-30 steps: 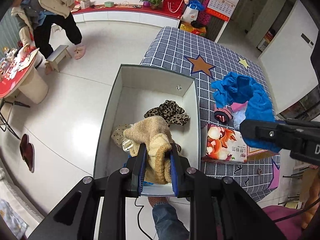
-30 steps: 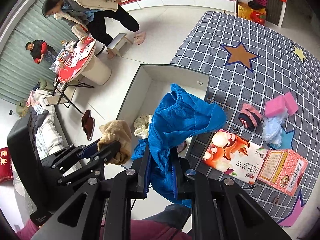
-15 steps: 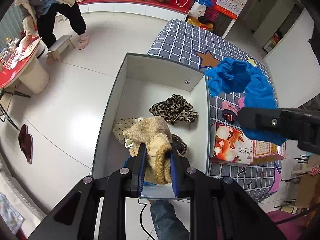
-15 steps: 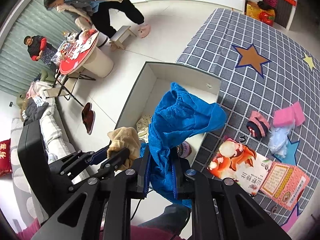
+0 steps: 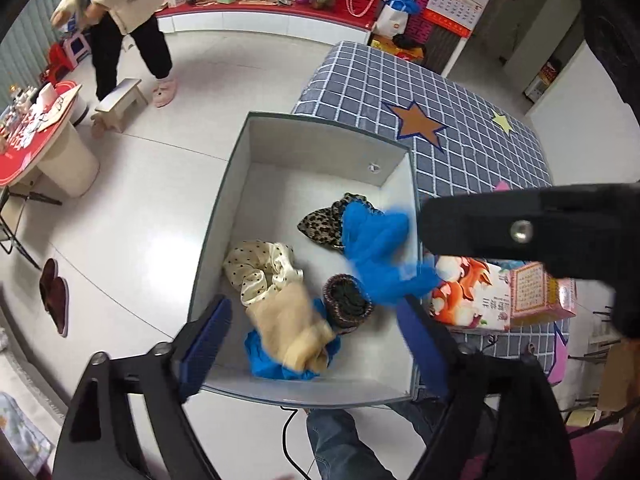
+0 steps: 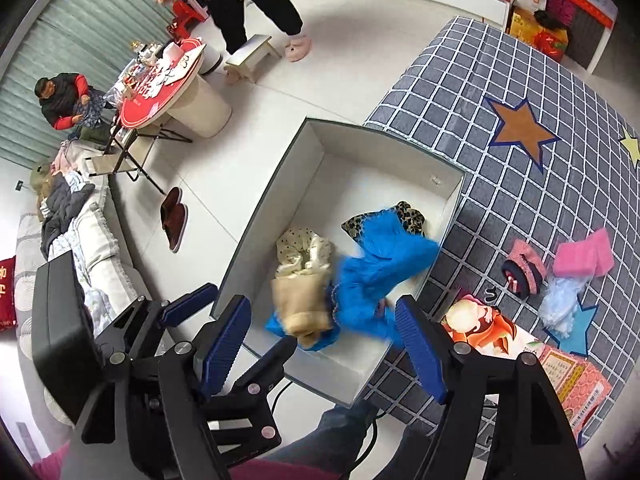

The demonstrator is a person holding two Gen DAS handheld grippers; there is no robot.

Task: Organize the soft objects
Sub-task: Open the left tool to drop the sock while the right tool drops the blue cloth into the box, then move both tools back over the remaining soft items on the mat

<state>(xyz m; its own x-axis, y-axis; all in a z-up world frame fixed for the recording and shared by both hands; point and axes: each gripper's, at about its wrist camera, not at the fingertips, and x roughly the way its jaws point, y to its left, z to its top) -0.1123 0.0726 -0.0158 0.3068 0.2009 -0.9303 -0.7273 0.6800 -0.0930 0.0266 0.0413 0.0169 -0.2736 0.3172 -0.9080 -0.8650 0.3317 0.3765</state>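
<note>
An open white drawer (image 5: 316,148) (image 6: 280,184) juts from a table with a grey checked cloth. My left gripper (image 5: 312,332) is open above it; a blurred beige knit piece (image 5: 296,332) (image 6: 300,304) drops into the drawer onto a blue cloth (image 5: 268,364). My right gripper (image 6: 320,344) is open too; a blurred blue garment (image 6: 380,268) (image 5: 380,256) falls into the drawer. A leopard scrunchie (image 5: 320,224), a cream dotted scrunchie (image 5: 260,268) (image 6: 304,252) and a dark knit item (image 5: 348,300) lie inside.
On the table (image 6: 520,184) lie pink sponges (image 6: 584,256), a pink-and-dark soft item (image 6: 520,268), a pale blue tuft (image 6: 560,300), a printed packet (image 5: 468,292) and a pink box (image 5: 540,292). A person (image 5: 120,20) stands on the floor beyond; another person (image 6: 64,100) sits by a red round table (image 6: 160,80).
Both grippers have opened. The beige knit piece and the blue garment have left the fingers and are falling into the drawer. Both grippers have shifted over the drawer.
</note>
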